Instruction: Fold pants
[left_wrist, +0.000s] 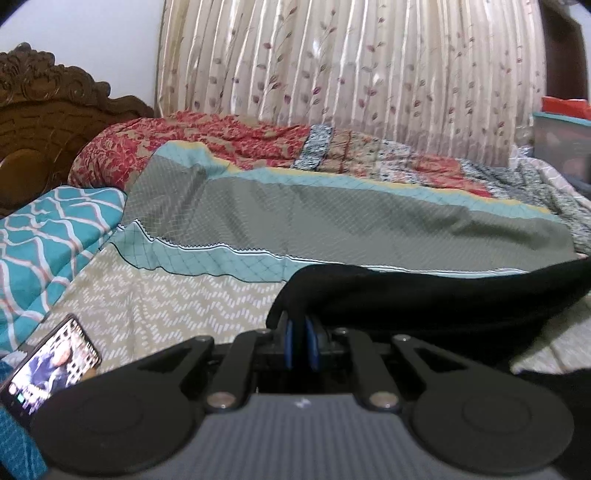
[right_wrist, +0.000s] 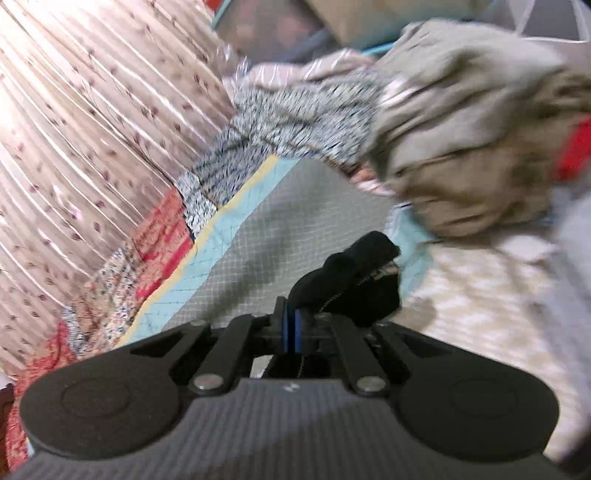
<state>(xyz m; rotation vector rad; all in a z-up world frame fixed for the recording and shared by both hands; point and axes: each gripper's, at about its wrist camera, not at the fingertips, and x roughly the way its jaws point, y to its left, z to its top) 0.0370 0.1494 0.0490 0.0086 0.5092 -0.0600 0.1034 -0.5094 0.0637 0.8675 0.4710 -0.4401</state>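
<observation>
Gripping black fabric, the left gripper (left_wrist: 300, 332) is seen with its blue-padded fingers (left_wrist: 289, 341) pressed almost together on an edge of the black pants (left_wrist: 443, 295). From that pinch the pants are stretched off to the right in a dark band, lifted just above the patterned bedspread (left_wrist: 332, 214). A lit phone (left_wrist: 48, 369) is seen lying on the bed at the lower left, beside a teal patterned pillow (left_wrist: 51, 236). A red floral quilt (left_wrist: 192, 140) is heaped further back, before a carved wooden headboard (left_wrist: 44, 107) and a pleated floral curtain (left_wrist: 351, 74).

In the right wrist view, which is blurred, the right gripper (right_wrist: 291, 328) is likewise closed, with a bunched corner of the black pants (right_wrist: 354, 273) clamped between its pads and standing up above them. A heap of beige cloth (right_wrist: 472, 129) is seen beyond, on the bed.
</observation>
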